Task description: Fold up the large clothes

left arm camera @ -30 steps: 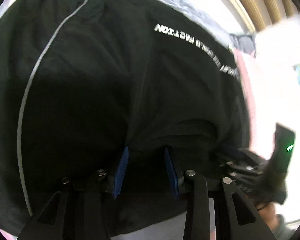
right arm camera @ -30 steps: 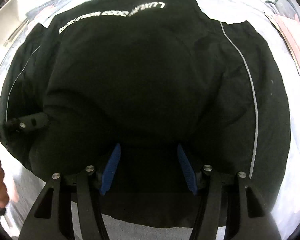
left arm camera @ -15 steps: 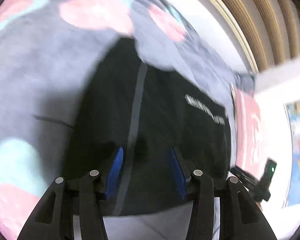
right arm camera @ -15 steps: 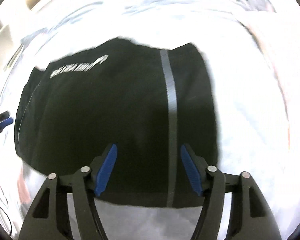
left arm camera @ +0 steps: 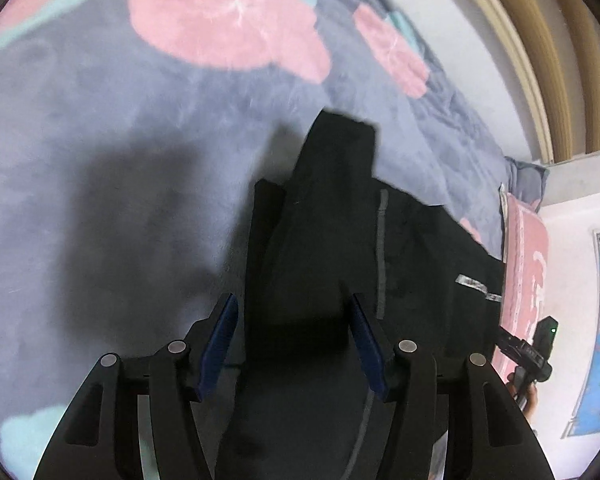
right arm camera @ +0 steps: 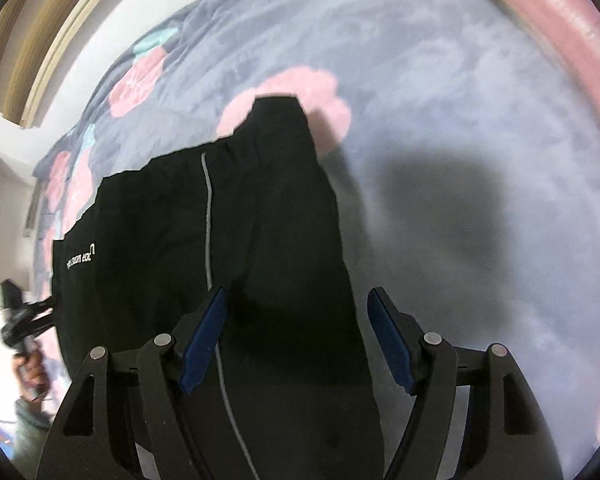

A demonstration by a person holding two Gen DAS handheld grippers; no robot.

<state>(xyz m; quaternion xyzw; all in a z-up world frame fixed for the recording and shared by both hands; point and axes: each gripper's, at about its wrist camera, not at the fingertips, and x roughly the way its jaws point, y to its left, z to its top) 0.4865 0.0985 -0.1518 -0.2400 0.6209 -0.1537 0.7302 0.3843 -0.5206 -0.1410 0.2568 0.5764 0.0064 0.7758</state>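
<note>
You are working one black jacket [left arm camera: 340, 264], which is lying on the grey blanket [left arm camera: 120, 152] with its pink flowers. Your two grippers are hovering at opposite ends of it. The left gripper [left arm camera: 294, 344] is opening its jaws, cloth lying between the pads but not pinched. The right gripper [right arm camera: 298, 340] is standing wide over the sleeve, gripping nothing. One grey stripe [right arm camera: 208, 216] is showing per side.

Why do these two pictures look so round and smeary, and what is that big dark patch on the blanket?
Left wrist view: fisheye lens bends the wall trim into curves; the dark patch on the blanket is a soft shadow. Right wrist view: same bulge, a similar shadow, and the left gripper at the edge is motion-blurred. The black garment shows little detail in both.
</note>
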